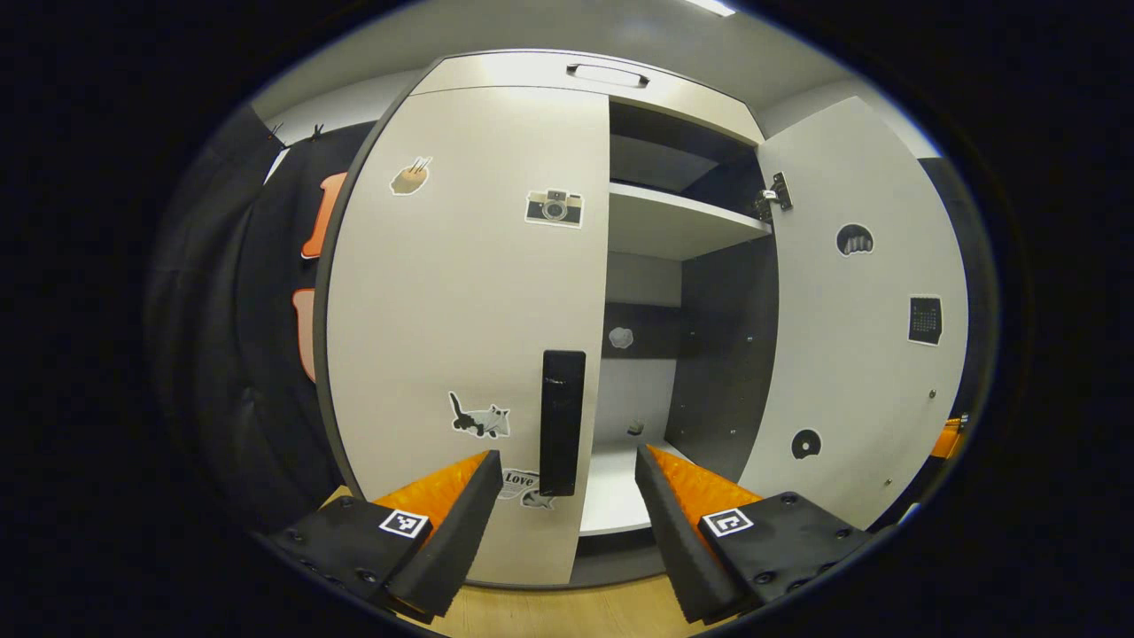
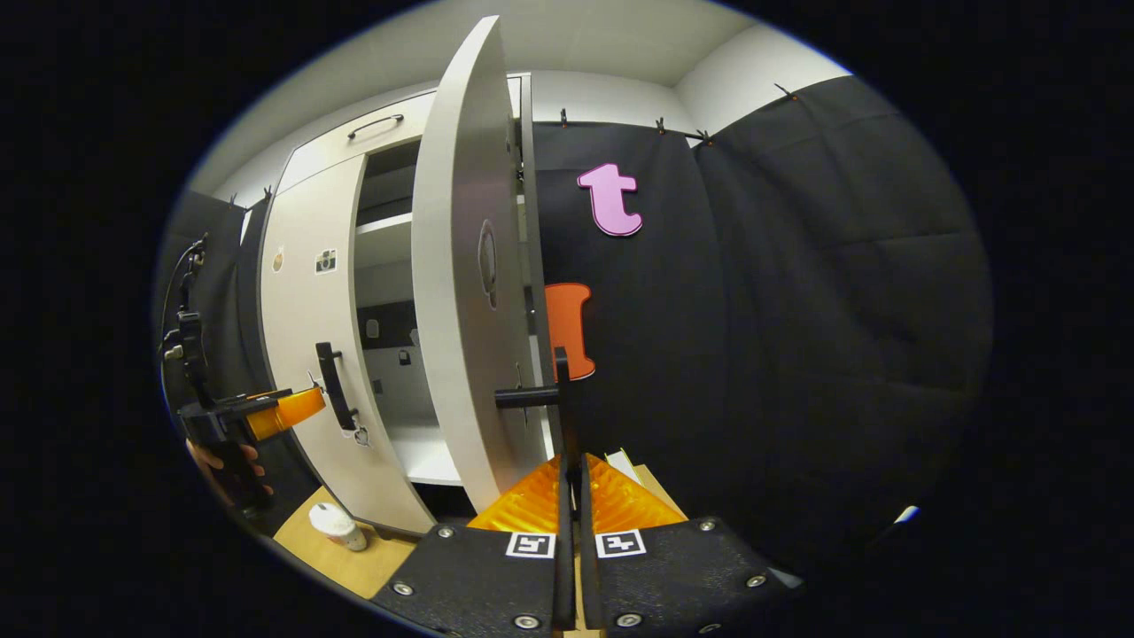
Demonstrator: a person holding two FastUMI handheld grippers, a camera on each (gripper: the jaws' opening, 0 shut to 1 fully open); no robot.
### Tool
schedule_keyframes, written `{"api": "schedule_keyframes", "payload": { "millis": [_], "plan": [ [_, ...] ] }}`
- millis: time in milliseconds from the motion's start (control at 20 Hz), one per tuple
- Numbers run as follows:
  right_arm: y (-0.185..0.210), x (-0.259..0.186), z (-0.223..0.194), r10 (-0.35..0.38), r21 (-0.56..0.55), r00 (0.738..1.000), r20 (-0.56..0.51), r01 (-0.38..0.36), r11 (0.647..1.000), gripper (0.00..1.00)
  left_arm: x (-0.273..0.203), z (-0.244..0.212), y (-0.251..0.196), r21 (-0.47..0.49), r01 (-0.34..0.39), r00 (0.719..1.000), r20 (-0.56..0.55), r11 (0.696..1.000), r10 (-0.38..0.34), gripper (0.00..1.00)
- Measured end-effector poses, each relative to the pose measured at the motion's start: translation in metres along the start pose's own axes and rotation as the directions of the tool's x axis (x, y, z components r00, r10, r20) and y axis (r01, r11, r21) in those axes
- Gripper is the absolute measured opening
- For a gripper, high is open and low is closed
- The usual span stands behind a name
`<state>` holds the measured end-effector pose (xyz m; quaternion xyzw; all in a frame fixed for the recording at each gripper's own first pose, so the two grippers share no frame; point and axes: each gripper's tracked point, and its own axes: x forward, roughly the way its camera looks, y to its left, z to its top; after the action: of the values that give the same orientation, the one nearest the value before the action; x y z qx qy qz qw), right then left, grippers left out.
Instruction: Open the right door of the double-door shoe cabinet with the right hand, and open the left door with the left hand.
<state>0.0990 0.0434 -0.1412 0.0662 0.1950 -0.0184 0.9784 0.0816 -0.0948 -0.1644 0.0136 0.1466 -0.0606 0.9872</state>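
The white shoe cabinet (image 1: 496, 80) stands ahead. Its left door (image 1: 461, 292) is closed and carries stickers and a black vertical handle (image 1: 563, 421). My left gripper (image 1: 567, 455) is open, its fingers either side of that handle and just short of it. The right door (image 1: 859, 337) is swung wide open, baring the shelves (image 1: 673, 221). In the right gripper view the right door (image 2: 461, 292) shows almost edge-on. My right gripper (image 2: 573, 465) is shut on that door's black handle (image 2: 560, 394). The left gripper (image 2: 266, 412), held by a hand (image 2: 221, 461), hovers by the left door's handle (image 2: 335, 385).
A white cup (image 2: 337, 525) stands on the wooden floor (image 2: 354, 554) in front of the cabinet's left door. Black cloth walls (image 2: 797, 310) close in the booth on both sides of the cabinet.
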Motion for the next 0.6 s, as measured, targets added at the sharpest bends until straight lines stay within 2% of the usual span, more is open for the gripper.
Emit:
{"api": "schedule_keyframes", "payload": {
  "millis": [50, 200, 350, 500, 550, 600],
  "plan": [
    [0.001, -0.001, 0.001, 0.012, 0.009, 1.000, -0.001, -0.012, 1.000, 0.02, 0.004, -0.001, 0.001, 0.005, -0.006, 1.000, -0.006, 1.000, 0.006, 0.96],
    [0.002, 0.000, 0.007, 0.027, 0.019, 0.999, 0.019, -0.028, 0.999, 0.04, 0.020, -0.006, 0.009, 0.012, -0.042, 0.999, -0.022, 0.999, 0.042, 0.98],
    [0.008, -0.002, 0.016, 0.054, 0.051, 0.997, 0.063, -0.058, 0.997, 0.06, 0.041, -0.021, 0.018, 0.018, -0.068, 0.995, -0.071, 0.998, 0.069, 0.95],
    [0.003, -0.006, 0.013, 0.040, 0.056, 0.997, 0.062, -0.043, 0.998, 0.11, 0.059, -0.032, 0.025, 0.026, -0.082, 0.991, -0.104, 0.996, 0.084, 0.96],
    [0.007, -0.010, 0.014, 0.047, 0.078, 0.997, 0.065, -0.052, 0.996, 0.21, 0.064, -0.034, 0.029, 0.032, -0.097, 0.989, -0.108, 0.995, 0.100, 0.96],
    [0.012, -0.012, 0.015, 0.061, 0.094, 0.996, 0.071, -0.068, 0.993, 0.26, 0.068, -0.035, 0.033, 0.032, -0.107, 0.988, -0.111, 0.994, 0.110, 0.96]
  ]
}}
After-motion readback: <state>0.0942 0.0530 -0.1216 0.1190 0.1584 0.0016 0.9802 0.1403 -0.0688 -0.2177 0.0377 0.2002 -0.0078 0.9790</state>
